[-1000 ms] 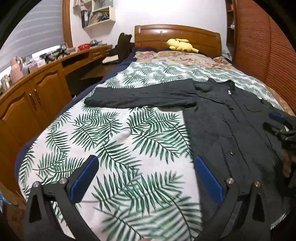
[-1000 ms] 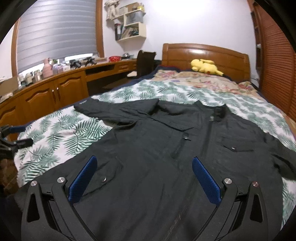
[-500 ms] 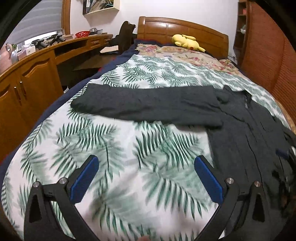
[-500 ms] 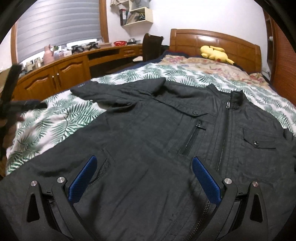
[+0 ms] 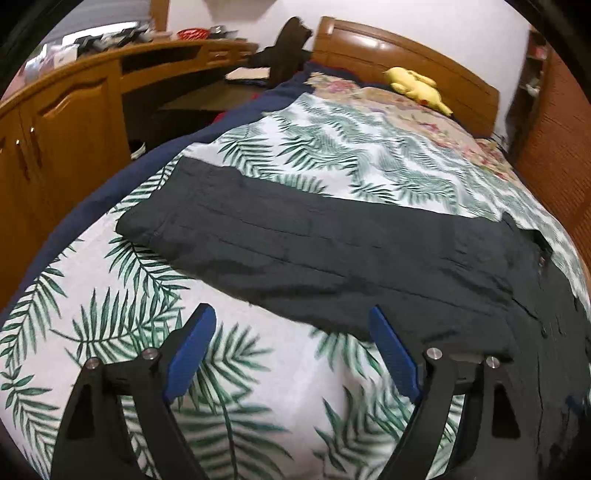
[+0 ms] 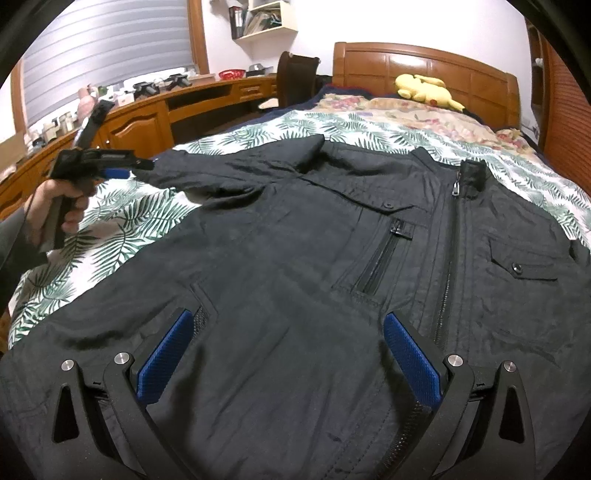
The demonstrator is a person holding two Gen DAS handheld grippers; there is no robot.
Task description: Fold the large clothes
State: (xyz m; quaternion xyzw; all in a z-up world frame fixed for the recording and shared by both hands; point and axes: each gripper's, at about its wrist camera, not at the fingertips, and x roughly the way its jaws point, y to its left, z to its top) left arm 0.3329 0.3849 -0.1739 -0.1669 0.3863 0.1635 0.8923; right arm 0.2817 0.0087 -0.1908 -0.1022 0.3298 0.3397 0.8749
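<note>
Bed (image 6: 388, 122): wooden headboard, white cover printed with green fern leaves, floral bedding at the head end, dark blue edge down the near side in the left wrist view.

Yellow soft toy (image 6: 428, 90): lies at the head of the bed, against the headboard.

Jacket (image 6: 332, 258): dark, laid front-up on the fern cover, collar toward the headboard, front zip closed, buttoned flap pockets on the chest. One sleeve (image 5: 295, 240) stretches straight out across the cover toward the desk side.

Desk and cabinets (image 6: 155, 118): curved wooden run along the wall beside the bed, top crowded with small items too small to name. Slatted blind above it; wall shelf (image 6: 266, 22) with books.

Left gripper (image 5: 291, 343): fingers spread wide, nothing between them, just above the cover at the sleeve's lower edge. In the right wrist view a hand (image 6: 55, 206) holds it beside the sleeve end.

Right gripper (image 6: 288, 347): fingers spread wide, low over the jacket's lower front; whether they touch the cloth cannot be told.

Hard to make out: the jacket's other sleeve runs out of frame at the right edge; the hem lies hidden under the right gripper body; the near cover in the left wrist view is blurred.
</note>
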